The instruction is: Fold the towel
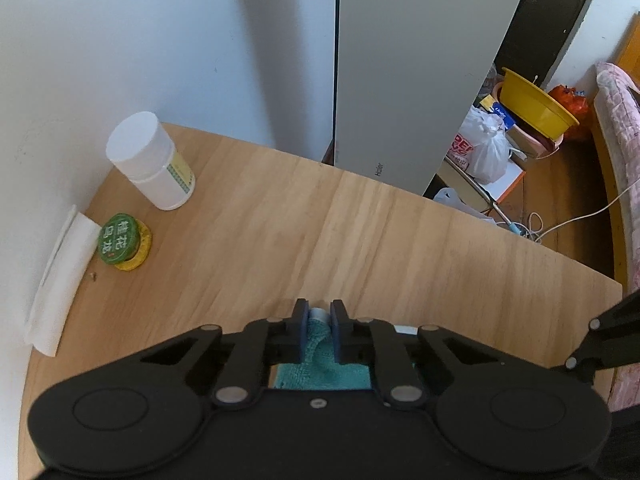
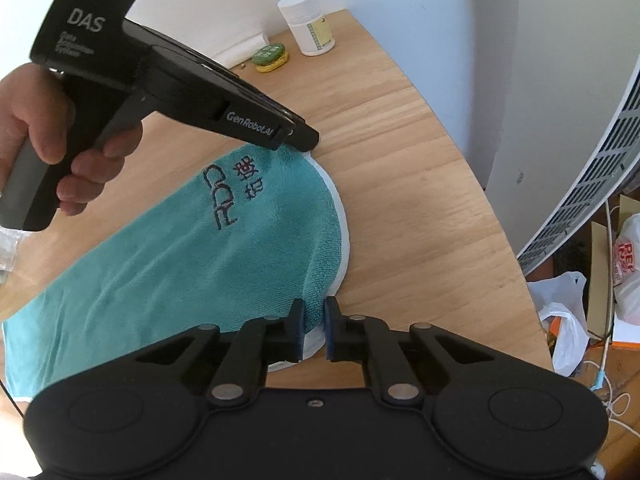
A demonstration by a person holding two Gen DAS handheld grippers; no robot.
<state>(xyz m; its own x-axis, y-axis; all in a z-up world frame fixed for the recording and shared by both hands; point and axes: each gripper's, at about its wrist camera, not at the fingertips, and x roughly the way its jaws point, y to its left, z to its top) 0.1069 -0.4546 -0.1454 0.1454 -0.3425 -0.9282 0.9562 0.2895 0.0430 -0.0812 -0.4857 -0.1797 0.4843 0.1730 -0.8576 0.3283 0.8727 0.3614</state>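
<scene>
A teal towel (image 2: 200, 256) with dark embroidered lettering and a white edge lies on the wooden table (image 2: 420, 208). It runs from the far right corner down to the lower left. My left gripper (image 1: 319, 316) is shut on the towel's (image 1: 320, 372) far corner; it also shows in the right wrist view (image 2: 304, 142), held by a hand. My right gripper (image 2: 313, 320) is shut on the towel's near corner, with the white edge between its pads.
A white jar (image 1: 154, 160), a green-lidded tin (image 1: 122, 240) and a folded white cloth (image 1: 60, 280) sit by the wall at the table's far left. A white appliance (image 1: 400, 80) stands past the table. Bags and a yellow basin (image 1: 536, 104) are on the floor.
</scene>
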